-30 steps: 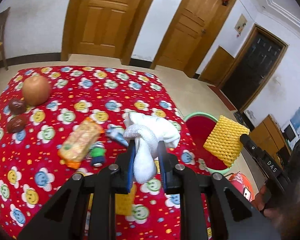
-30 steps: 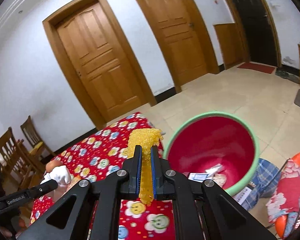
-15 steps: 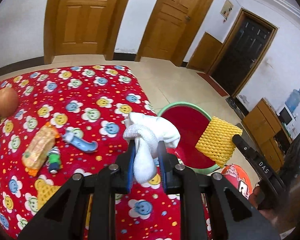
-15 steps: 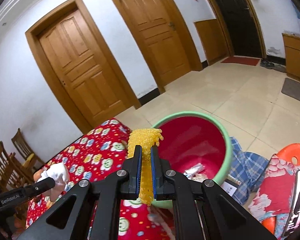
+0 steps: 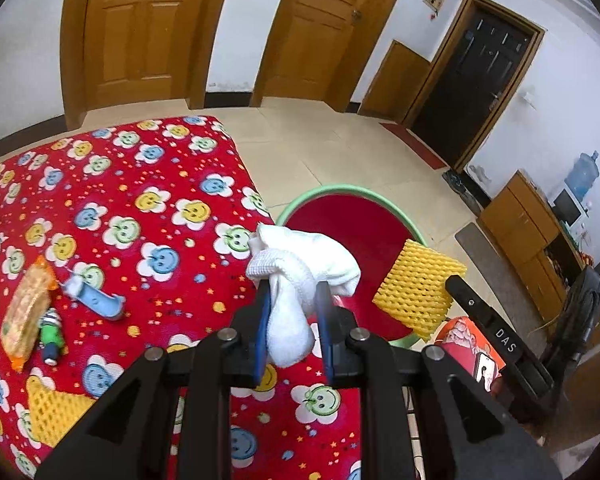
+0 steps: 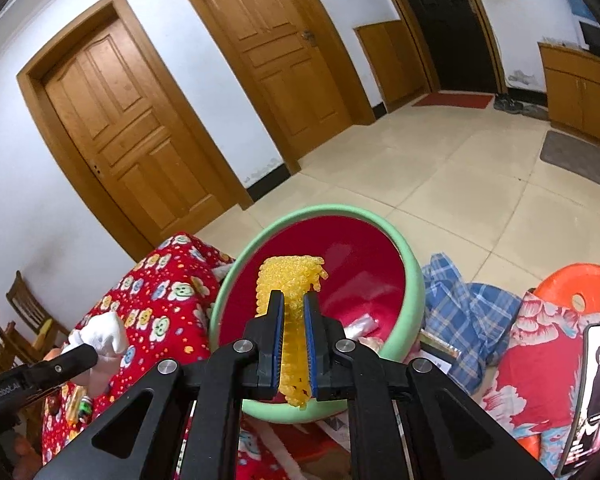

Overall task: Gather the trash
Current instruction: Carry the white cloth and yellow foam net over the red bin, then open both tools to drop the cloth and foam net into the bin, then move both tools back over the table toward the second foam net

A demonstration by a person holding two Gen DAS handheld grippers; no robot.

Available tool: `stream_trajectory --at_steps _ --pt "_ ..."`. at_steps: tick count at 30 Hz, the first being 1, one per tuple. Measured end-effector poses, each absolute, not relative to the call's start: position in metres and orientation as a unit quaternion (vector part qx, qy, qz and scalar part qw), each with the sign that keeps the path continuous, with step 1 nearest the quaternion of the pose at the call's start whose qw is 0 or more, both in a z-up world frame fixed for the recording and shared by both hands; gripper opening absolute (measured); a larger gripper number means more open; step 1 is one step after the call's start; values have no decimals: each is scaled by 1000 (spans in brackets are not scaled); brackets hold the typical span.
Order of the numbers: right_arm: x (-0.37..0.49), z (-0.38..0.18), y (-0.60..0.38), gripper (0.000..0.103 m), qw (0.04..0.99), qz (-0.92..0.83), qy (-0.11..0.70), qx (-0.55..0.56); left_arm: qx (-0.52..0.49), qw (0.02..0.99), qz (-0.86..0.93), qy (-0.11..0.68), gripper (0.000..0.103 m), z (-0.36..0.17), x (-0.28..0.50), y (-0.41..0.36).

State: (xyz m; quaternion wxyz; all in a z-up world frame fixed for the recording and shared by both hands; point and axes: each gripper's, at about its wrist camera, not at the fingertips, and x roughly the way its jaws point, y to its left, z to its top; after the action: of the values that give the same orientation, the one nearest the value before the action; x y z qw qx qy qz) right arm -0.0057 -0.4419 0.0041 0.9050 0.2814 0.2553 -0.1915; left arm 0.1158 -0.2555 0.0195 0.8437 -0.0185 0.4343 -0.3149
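My left gripper [image 5: 291, 300] is shut on a crumpled white cloth [image 5: 300, 276], held above the table's right edge, close to the green-rimmed red basin [image 5: 352, 216] on the floor. My right gripper [image 6: 294, 312] is shut on a yellow foam fruit net [image 6: 290, 280] and holds it over the basin [image 6: 414, 280]. The net also shows in the left wrist view [image 5: 418, 288], and the cloth in the right wrist view [image 6: 104, 334]. A few wrappers [image 6: 362, 326] lie in the basin.
On the red smiley tablecloth [image 5: 140, 208] lie an orange snack packet [image 5: 26, 316], a small green bottle [image 5: 52, 334], a blue wrapper [image 5: 96, 300] and another yellow foam net [image 5: 56, 412]. A blue checked cloth [image 6: 460, 304] and an orange stool [image 6: 576, 288] are beside the basin.
Both grippers have moved right toward the basin. The right gripper with the yellow net now hangs over the basin; the left with the white cloth has reached the table's right edge.
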Motion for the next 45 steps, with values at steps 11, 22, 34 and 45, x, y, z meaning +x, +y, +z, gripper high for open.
stream_trajectory --at_steps 11,22,34,45 --pt "-5 -7 -454 33 900 -192 261 292 -9 835 -321 447 20 6 124 -278" --pt "-20 -2 -458 34 903 -204 245 289 5 832 -329 446 20 1 129 -306" --pt "-26 -4 -460 35 900 -206 245 297 9 838 -327 437 50 -1 133 -319" --pt "-29 4 -453 45 903 -200 241 293 -4 846 -310 433 62 8 133 -298"
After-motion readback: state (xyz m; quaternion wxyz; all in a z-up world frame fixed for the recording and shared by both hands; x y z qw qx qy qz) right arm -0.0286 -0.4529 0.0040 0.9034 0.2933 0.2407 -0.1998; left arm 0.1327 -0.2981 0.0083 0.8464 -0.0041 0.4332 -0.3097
